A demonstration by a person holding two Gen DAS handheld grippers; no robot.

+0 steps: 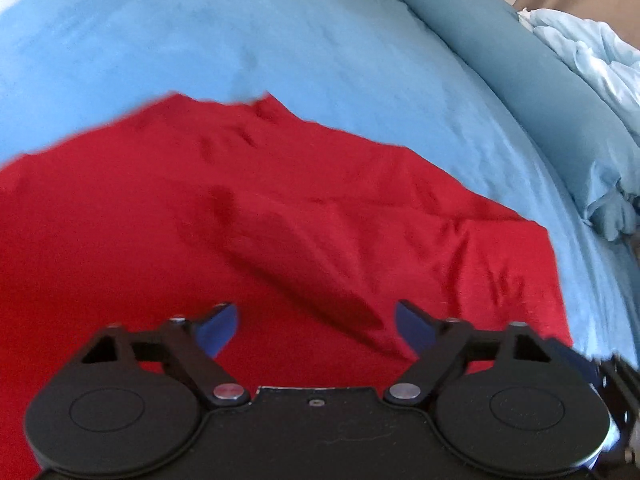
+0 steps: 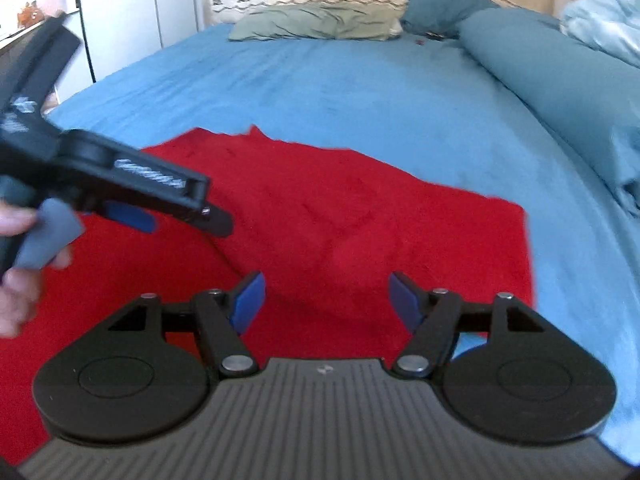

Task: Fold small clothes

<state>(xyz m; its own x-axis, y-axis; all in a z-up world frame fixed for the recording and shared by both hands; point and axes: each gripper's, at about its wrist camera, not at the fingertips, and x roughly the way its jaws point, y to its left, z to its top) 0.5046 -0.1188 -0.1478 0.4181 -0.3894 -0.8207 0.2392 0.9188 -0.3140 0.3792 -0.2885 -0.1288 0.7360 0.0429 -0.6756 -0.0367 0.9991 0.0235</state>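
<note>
Bed (image 2: pixel 360 92) in blue sheet, red garment (image 1: pixel 280 220) spread flat on near side, wrinkled.
Teal bolster (image 2: pixel 540 68) along right edge, green pillow (image 2: pixel 320 22) at head. Left gripper (image 1: pixel 316 326) and right gripper (image 2: pixel 326 300) both wide open above red cloth, holding nothing.
</note>
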